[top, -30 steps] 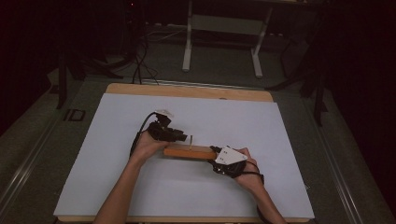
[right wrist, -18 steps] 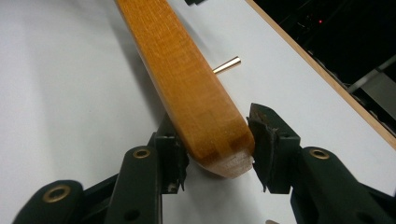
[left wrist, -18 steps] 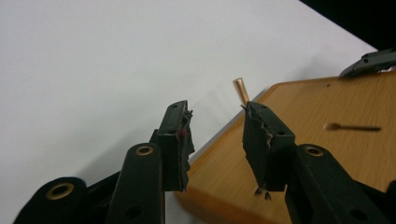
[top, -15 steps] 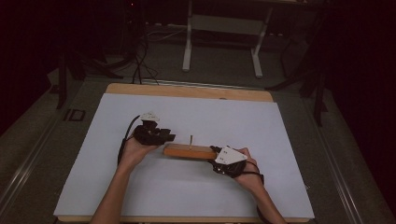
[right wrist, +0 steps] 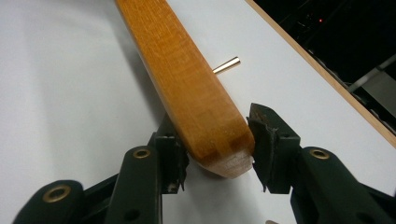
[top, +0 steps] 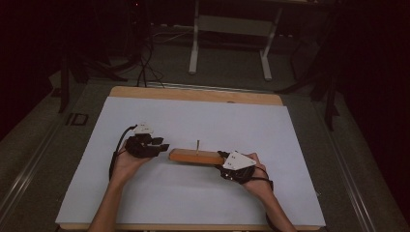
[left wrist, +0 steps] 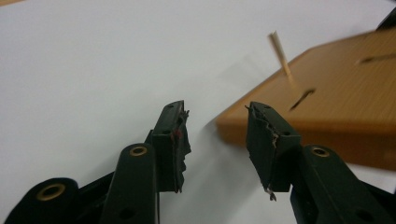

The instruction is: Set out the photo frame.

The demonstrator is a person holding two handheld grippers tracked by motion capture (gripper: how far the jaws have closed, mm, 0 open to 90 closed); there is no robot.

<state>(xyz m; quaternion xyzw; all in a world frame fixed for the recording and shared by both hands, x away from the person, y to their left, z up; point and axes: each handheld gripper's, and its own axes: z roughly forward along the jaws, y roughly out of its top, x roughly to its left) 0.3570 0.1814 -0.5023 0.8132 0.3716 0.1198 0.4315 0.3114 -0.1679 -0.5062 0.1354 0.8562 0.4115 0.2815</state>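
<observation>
Here the wooden block (top: 196,156) lies on the white-covered bench (top: 193,121), a thin peg (top: 197,145) upright in it. Right tool (right wrist: 215,140) clamps one end; left tool (left wrist: 215,135), jaws just opening, stands empty beside the other. Rigid, probably light (peg fragile): grip the block's ends.

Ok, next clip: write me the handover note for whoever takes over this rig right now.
Right gripper: shut on the near end of the wooden block, fingers pressing both sides.
Left gripper: open and empty, its jaws have just been opening; it sits just off the block's other end.
Things: the block lies on the white mat, mid-table. A thin wooden stick stands upright in one of its slots; at least one more slot shows bare in the left gripper view.
Done: stick seated and released.
Left: probably steady the block and fill the remaining slot, though no spare stick is in sight.
</observation>
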